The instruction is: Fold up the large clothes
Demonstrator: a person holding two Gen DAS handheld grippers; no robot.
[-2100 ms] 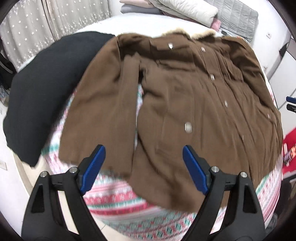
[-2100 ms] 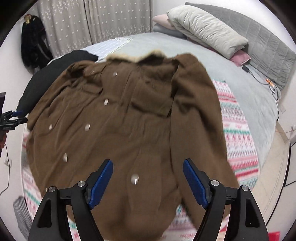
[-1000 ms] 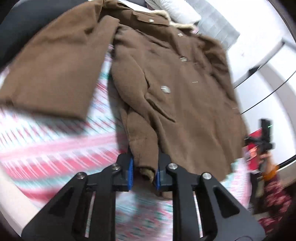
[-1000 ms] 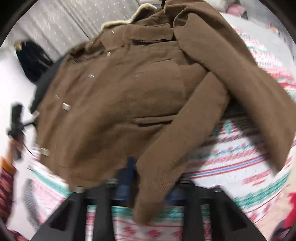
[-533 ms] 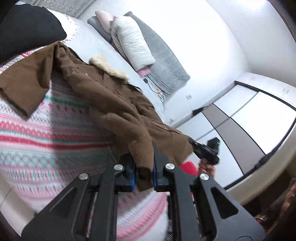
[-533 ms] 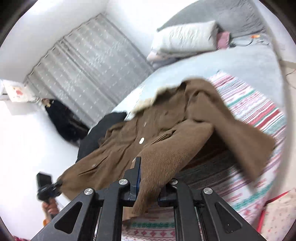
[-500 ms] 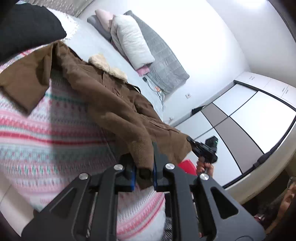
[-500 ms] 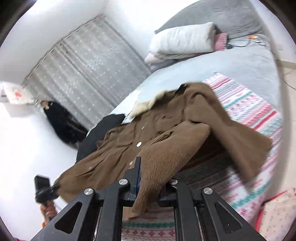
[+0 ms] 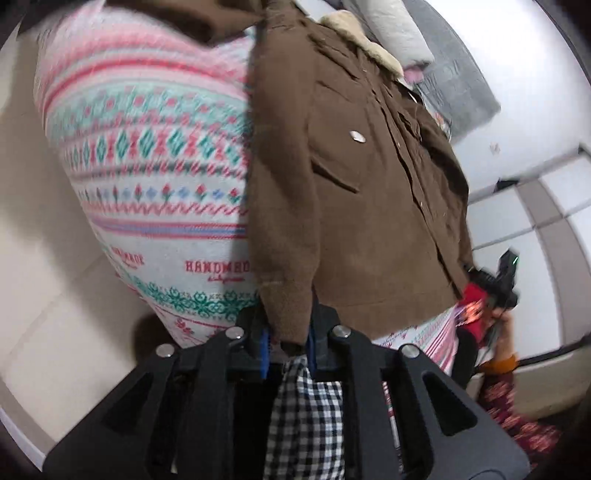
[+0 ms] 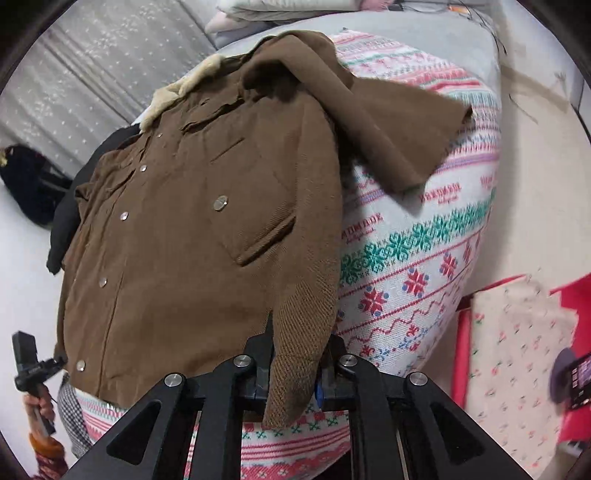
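Jacket (image 9: 369,192) cuffs hide both tongs' pads; left tongs (image 9: 286,341) and right tongs (image 10: 295,376) easing open.

The left claw (image 9: 286,349)'s blue pads are mostly buried under the brown jacket (image 9: 362,206)'s hem, so the contact itself is hidden; the right claw (image 10: 295,376)'s pads are likewise covered by the ribbed cuff (image 10: 295,369). The patterned blanket (image 9: 147,140) is motion-blurred near the bed's left edge. The pillows (image 9: 402,33) are cut off by the top edge in the left wrist view. A person's hand (image 10: 38,404) at the lower left is partly cropped. The dark object (image 10: 576,373) at the right edge is too small to identify.
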